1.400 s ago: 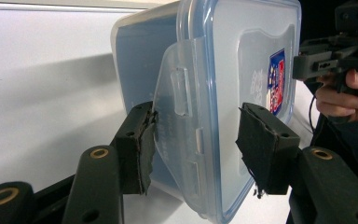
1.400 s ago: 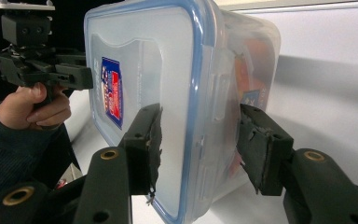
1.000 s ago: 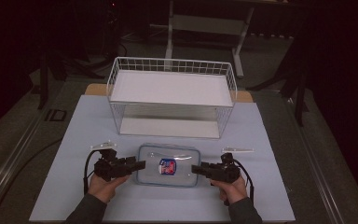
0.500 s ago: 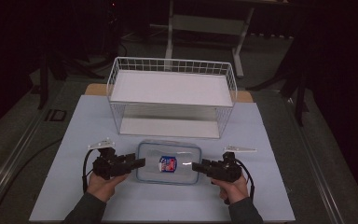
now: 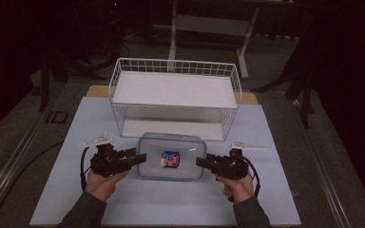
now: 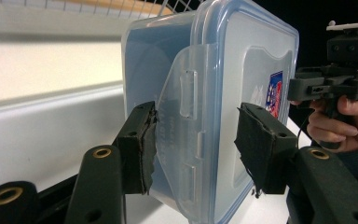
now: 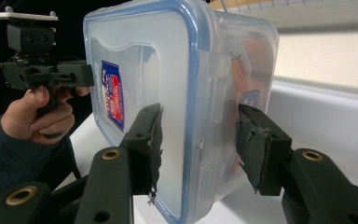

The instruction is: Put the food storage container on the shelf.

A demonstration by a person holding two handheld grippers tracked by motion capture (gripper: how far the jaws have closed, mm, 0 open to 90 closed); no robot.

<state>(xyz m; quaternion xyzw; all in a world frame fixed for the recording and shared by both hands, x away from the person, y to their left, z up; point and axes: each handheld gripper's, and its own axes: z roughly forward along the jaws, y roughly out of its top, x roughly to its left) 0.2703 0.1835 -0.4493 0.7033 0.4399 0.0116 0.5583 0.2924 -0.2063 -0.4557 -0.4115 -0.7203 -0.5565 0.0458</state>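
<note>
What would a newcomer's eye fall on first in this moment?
A clear plastic container with a blue-rimmed snap lid sits at the near middle of the table, with the left gripper and right gripper flanking its two ends, jaws open. Just behind it stands a white wire basket.

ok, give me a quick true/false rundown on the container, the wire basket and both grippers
1. The clear container wears a blue-rimmed lid with a label. True.
2. The container sits inside the white wire basket. False: it lies on the mat in front of it.
3. The left gripper has its jaws open around the container's side latch. True.
4. The right gripper is shut on nothing, far from the container. False: its open jaws straddle the container's end.
</note>
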